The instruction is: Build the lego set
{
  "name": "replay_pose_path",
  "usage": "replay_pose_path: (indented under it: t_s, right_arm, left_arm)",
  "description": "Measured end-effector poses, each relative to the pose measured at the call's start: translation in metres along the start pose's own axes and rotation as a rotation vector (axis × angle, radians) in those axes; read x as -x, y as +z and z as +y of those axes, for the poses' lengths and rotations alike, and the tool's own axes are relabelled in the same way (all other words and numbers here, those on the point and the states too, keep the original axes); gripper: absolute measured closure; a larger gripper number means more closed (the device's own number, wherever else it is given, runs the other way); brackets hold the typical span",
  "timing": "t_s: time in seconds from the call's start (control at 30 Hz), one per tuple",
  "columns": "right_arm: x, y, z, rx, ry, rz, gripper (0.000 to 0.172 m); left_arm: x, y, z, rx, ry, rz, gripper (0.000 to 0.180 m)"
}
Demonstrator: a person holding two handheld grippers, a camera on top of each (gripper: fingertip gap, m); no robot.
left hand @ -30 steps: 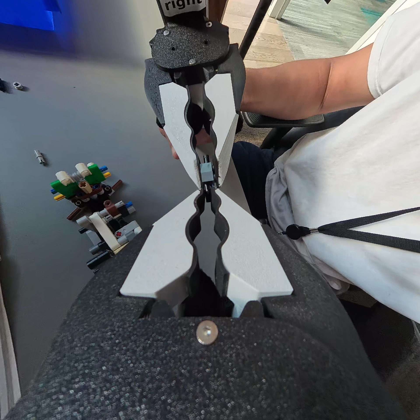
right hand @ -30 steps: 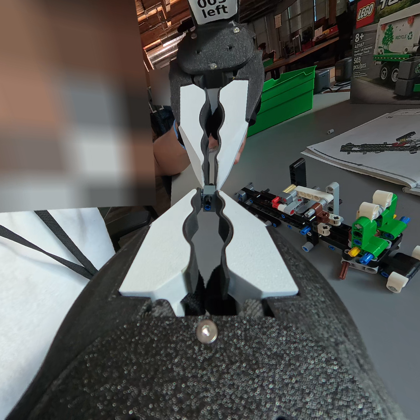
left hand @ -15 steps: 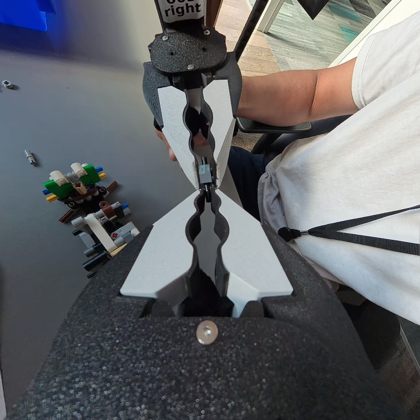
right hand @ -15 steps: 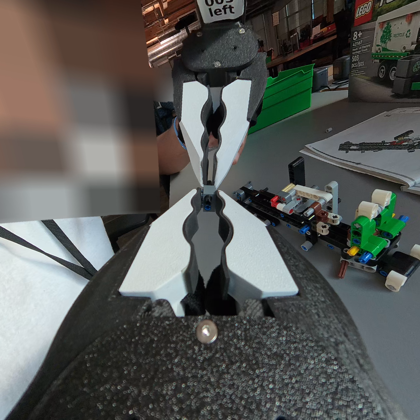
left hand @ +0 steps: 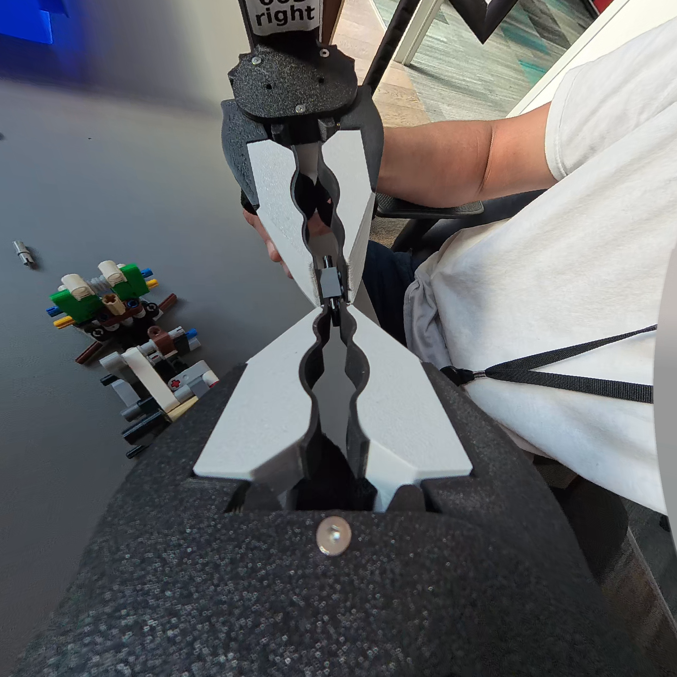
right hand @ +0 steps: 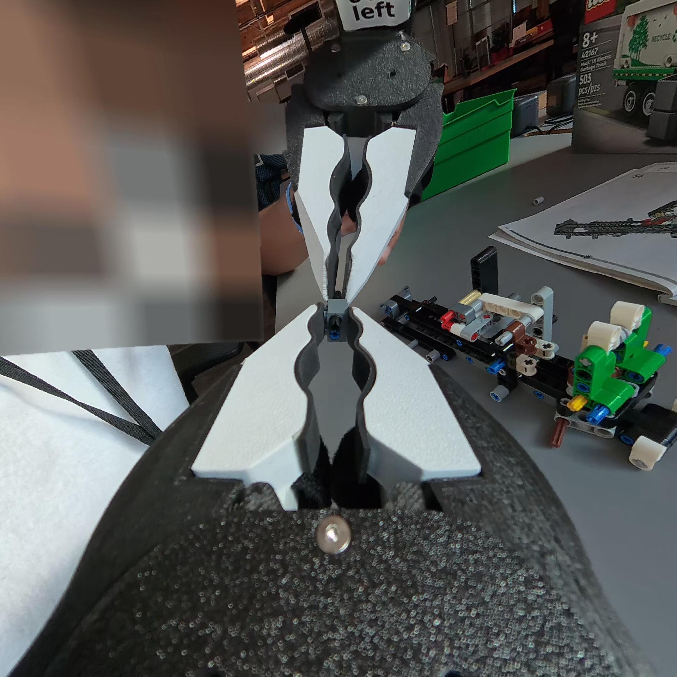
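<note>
My two grippers meet tip to tip above the near edge of the grey table [left hand: 110, 183]. My right gripper [right hand: 336, 315] is shut on a small dark grey block [right hand: 337, 310] with a blue pin in its face. The block also shows in the left wrist view [left hand: 330, 284], between the right gripper's pads [left hand: 331, 296]. My left gripper [left hand: 334, 312] is shut on a black pin [left hand: 334, 315] whose other end sits in the grey block. In the right wrist view the left gripper [right hand: 337, 291] comes from above and pinches the pin [right hand: 337, 294] right at the block.
A partly built brick model [right hand: 513, 340] with a green part [right hand: 615, 373] lies on the table; it also shows in the left wrist view [left hand: 121, 329]. Farther back lie an instruction booklet [right hand: 604, 238], a green bin [right hand: 476, 139], a box [right hand: 622, 73] and a loose grey pin [left hand: 23, 252]. A person in a white shirt [left hand: 549, 256] sits close by. Only a small space, under 4 cm, lies between the two pairs of fingers.
Both grippers stay tip to tip with the same grasps on pin and block. They have drifted slightly together relative to the table.
</note>
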State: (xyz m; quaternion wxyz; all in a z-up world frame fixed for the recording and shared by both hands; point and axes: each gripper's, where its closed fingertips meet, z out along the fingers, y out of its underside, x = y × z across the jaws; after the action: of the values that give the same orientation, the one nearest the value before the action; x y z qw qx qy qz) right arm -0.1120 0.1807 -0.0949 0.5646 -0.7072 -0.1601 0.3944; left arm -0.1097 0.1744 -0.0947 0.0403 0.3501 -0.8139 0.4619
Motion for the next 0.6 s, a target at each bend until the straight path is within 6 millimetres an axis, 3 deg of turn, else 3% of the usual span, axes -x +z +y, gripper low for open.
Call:
replay_pose_path:
  t_s: [0.6]
  right_arm:
    - [-0.0014,0.0014,0.0065,0.045,0.042,-0.009,0.162]
  left_arm:
    - [0.0019,0.0032,0.0044,0.005,-0.023,0.047,0.179]
